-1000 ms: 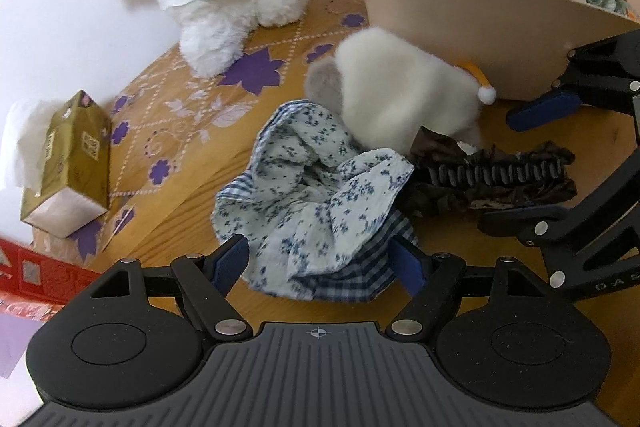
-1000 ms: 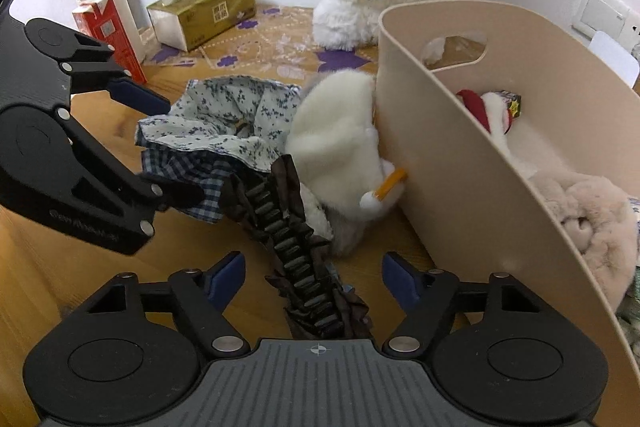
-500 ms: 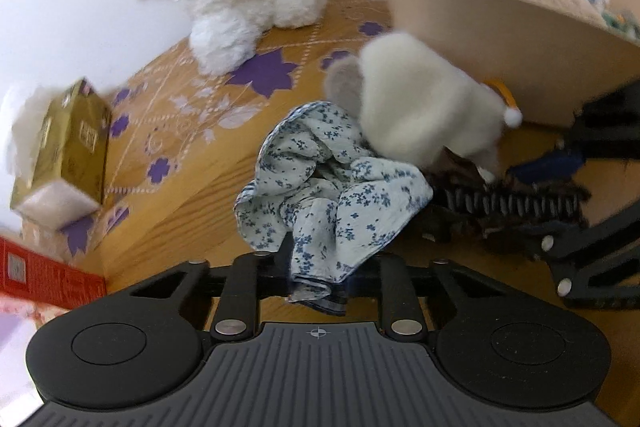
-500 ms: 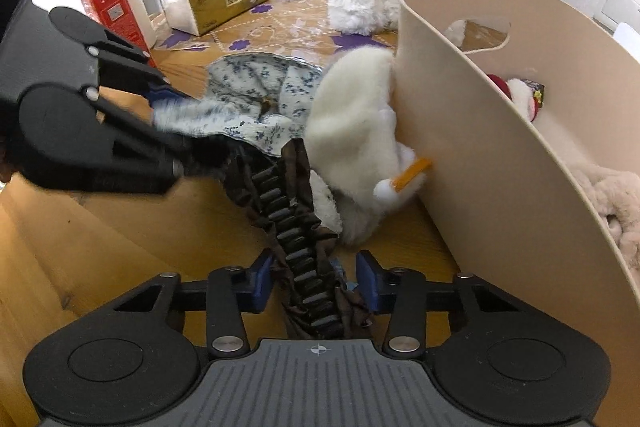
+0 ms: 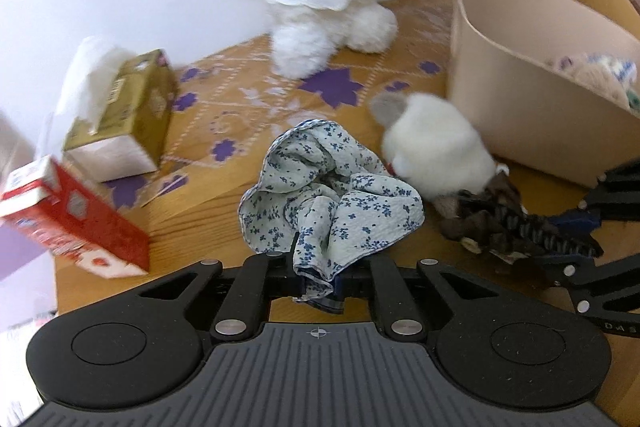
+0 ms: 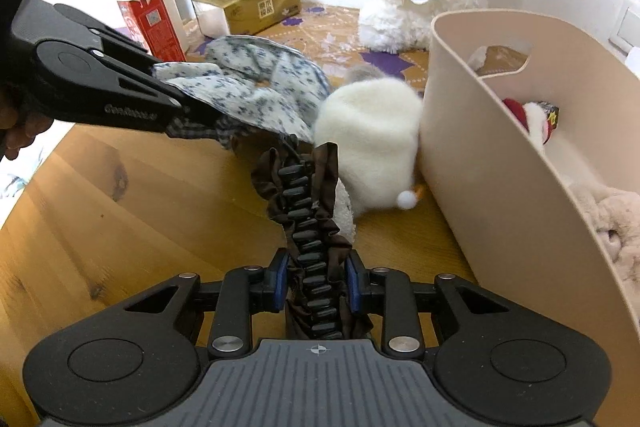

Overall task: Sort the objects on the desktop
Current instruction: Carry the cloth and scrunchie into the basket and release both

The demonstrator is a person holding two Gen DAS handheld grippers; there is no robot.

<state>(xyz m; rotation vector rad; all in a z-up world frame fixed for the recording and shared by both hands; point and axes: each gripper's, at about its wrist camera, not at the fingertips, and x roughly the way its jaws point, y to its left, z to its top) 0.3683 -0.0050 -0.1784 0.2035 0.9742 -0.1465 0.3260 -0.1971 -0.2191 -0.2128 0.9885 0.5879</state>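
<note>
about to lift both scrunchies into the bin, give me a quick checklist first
1. Left gripper shut on floral scrunchie: ok.
2. Right gripper pads on brown scrunchie, jaws just closing: ok.
3. Brown scrunchie free of the white plush: not ok, it lies against it.
4. The two scrunchies untangled: cannot tell, they overlap.
5. Room in bin: ok near the handle end.
6. Bin rim clear of grippers: ok.
</note>
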